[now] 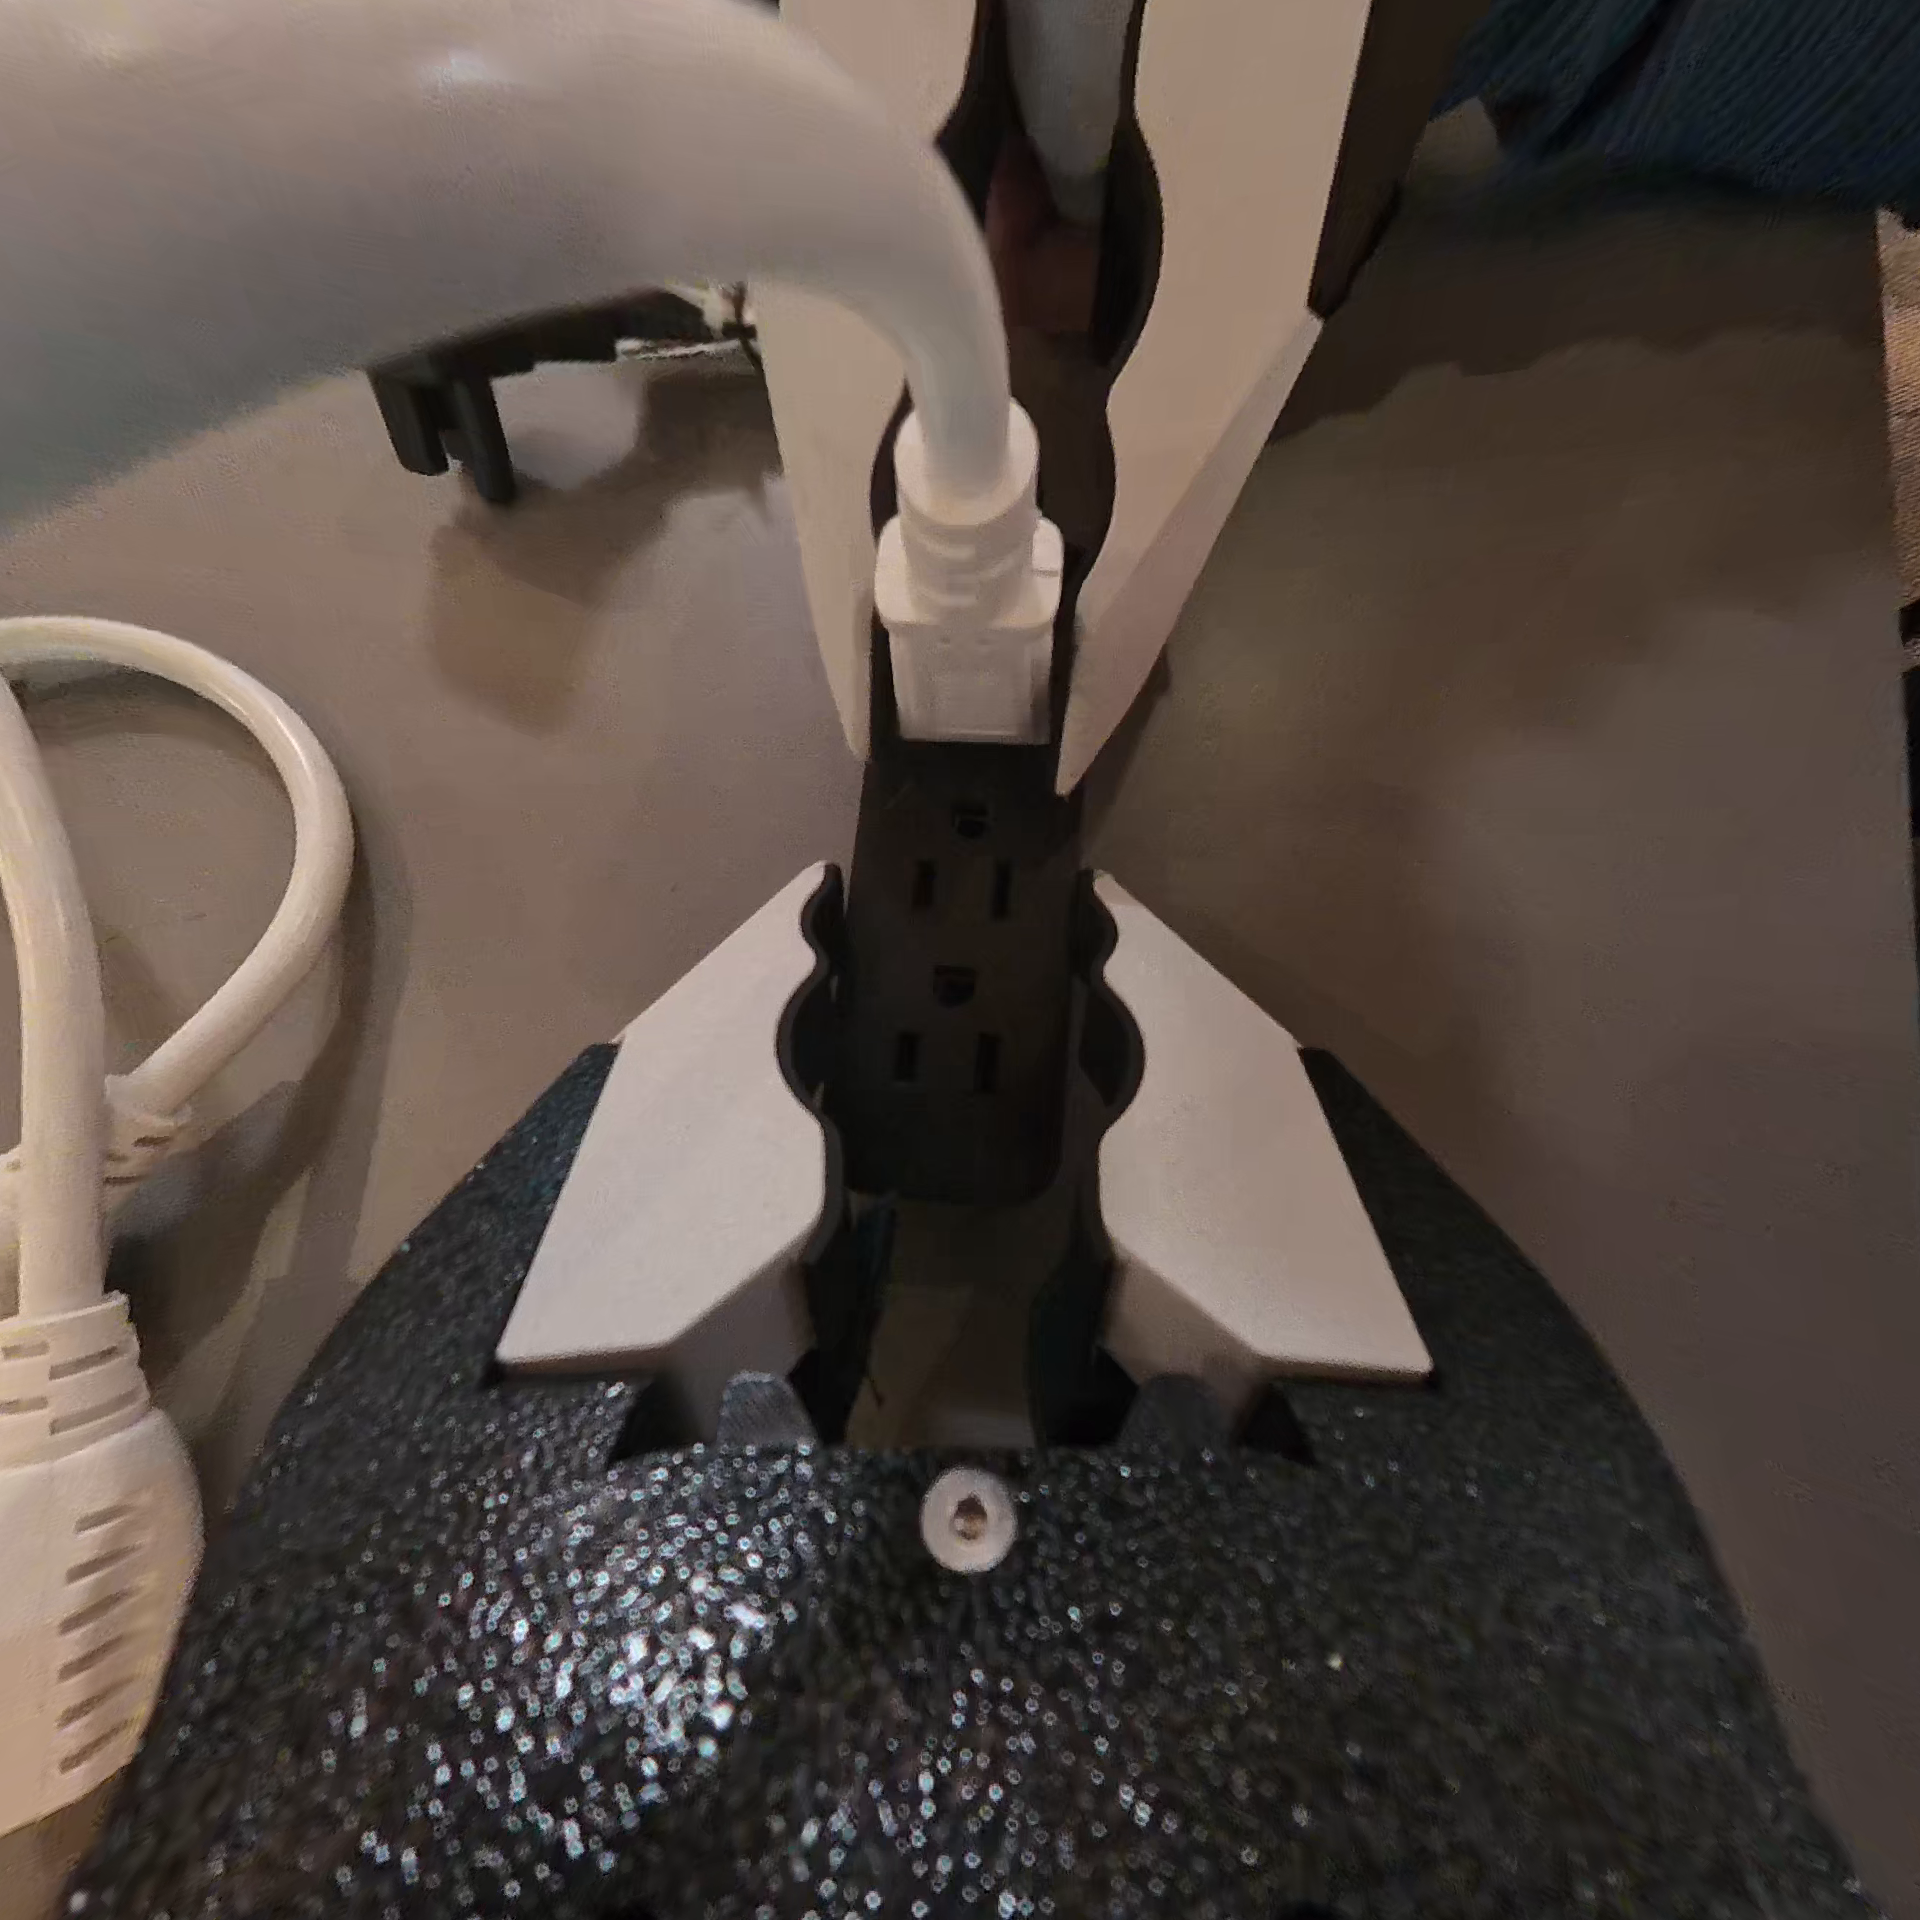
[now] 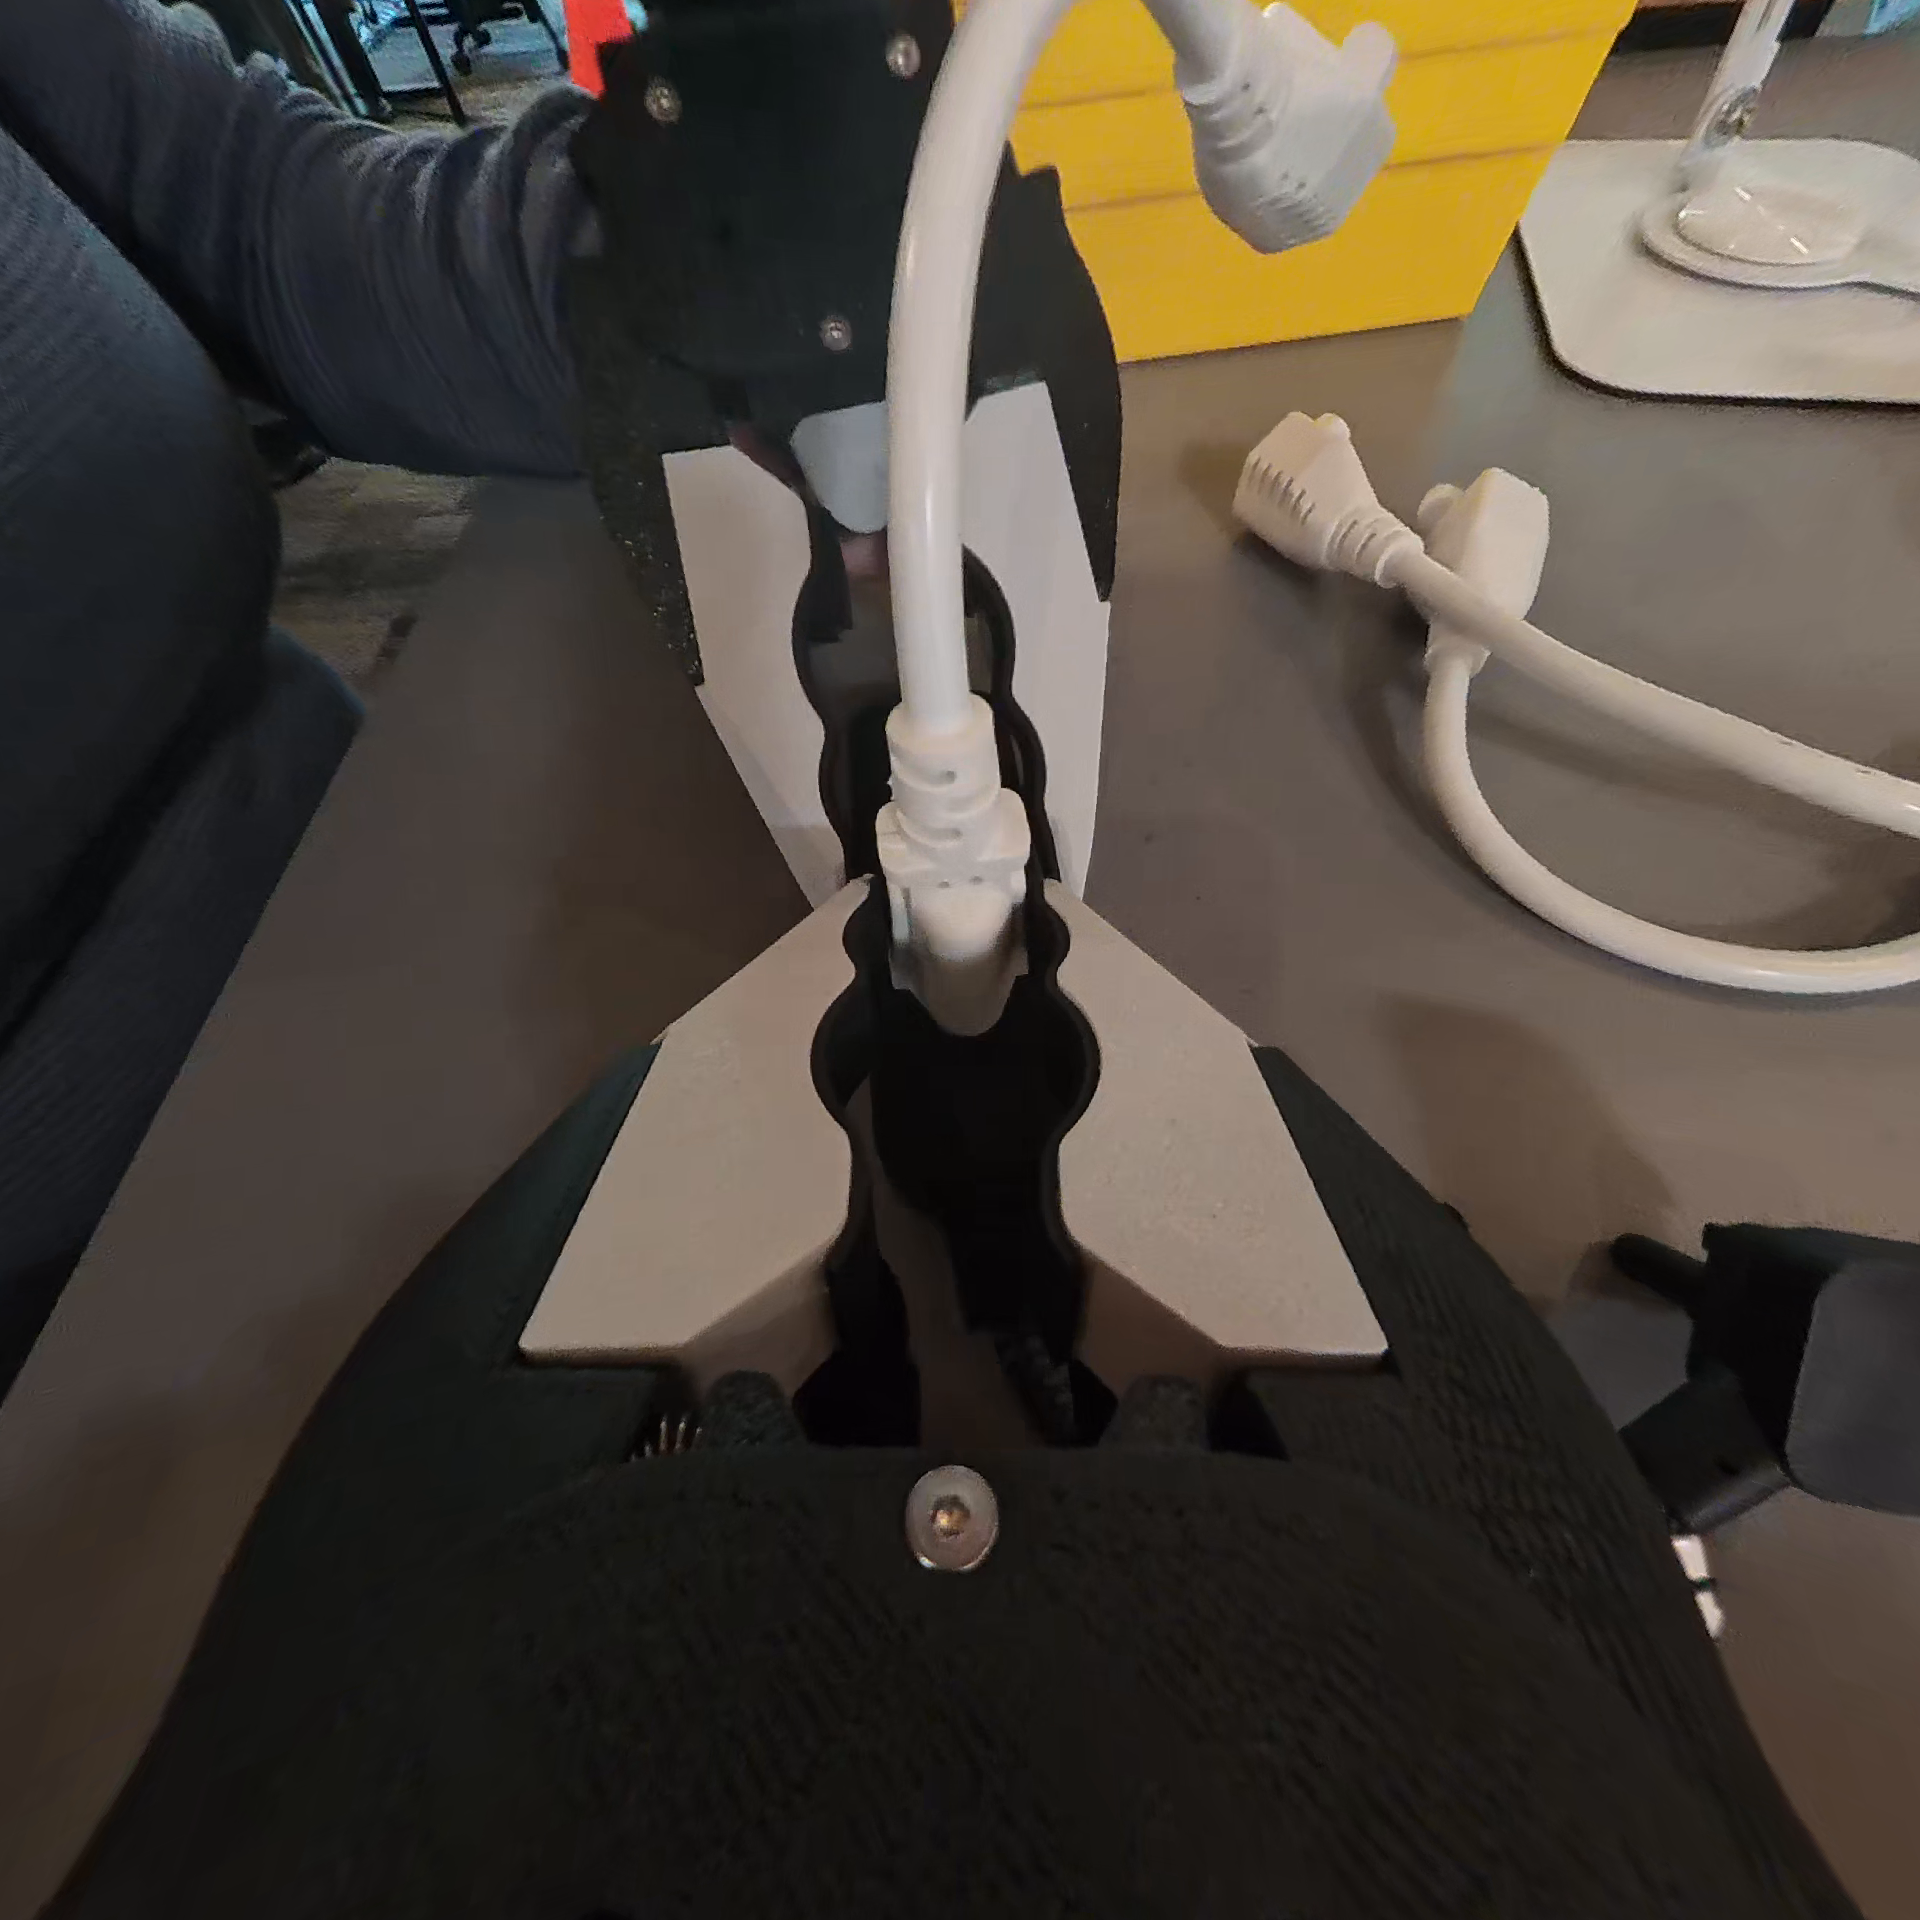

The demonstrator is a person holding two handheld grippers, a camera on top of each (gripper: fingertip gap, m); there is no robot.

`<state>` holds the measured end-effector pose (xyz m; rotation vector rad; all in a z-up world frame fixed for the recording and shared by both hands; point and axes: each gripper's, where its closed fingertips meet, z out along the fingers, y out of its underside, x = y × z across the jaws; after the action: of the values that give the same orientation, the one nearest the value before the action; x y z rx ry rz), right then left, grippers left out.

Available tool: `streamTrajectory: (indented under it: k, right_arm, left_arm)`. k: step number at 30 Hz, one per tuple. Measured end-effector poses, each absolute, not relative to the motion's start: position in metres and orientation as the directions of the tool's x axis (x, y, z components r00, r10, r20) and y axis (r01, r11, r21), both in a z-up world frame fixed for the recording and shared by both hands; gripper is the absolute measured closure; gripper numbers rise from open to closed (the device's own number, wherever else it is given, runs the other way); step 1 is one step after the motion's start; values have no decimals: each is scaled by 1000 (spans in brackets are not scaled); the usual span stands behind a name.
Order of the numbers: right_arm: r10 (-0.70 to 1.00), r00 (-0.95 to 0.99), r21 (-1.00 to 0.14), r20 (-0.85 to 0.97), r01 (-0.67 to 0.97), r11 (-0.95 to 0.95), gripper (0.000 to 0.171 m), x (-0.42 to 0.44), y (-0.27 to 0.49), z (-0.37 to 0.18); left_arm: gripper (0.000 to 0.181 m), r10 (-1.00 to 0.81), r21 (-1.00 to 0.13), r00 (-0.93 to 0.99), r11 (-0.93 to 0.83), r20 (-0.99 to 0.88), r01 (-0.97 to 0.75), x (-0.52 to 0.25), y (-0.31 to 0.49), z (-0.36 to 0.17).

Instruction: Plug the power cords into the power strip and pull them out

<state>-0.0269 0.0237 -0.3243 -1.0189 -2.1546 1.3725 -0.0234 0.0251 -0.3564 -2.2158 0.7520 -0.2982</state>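
A black power strip (image 1: 956, 1039) lies on the grey table. My left gripper (image 1: 961, 883) is shut on its two sides near the end, with two empty outlets showing between the fingers. A white plug (image 1: 961, 623) stands on the strip's far outlet, its base against the strip face with no prongs showing. My right gripper (image 2: 961, 894) is shut on this plug (image 2: 945, 831), and it shows from the opposite side in the left wrist view (image 1: 966, 748). The plug's cord (image 2: 914, 416) arches upward. The left gripper's fingers (image 2: 738, 644) show across the strip (image 2: 966, 1122).
A second white cord (image 2: 1558, 665) with plugs lies on the table, also seen at the left (image 1: 62, 1143). A yellow box (image 2: 1299, 208), a white stand base (image 2: 1714, 312) and a black adapter (image 2: 1818, 1382) lie around. A person's dark sleeve (image 2: 312, 260) holds the left gripper. Only a small space, under 4 cm, lies between the two pairs of fingers.
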Motion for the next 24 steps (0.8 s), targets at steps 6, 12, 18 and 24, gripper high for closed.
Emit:
streamTrajectory:
  k: [6,12,18,24]
  right_arm:
    - [723,-687,-917,-75,333,221,138,-24,22,-316]
    - [714,-698,-931,-61,297,210,148,-26,22,-308]
    - [729,-685,-911,-6,305,278,147,-22,25,-312]
    - [741,-672,-909,-5,312,277,147,-24,24,-313]
  left_arm:
    - [138,-606,-744,795,-523,-19,-416,-22,25,-356]
    - [138,-605,-752,796,-518,-16,-408,-22,25,-356]
    - [137,-599,-770,800,-516,10,-376,-22,25,-356]
    - [137,-602,-779,798,-517,36,-355,-22,26,-356]
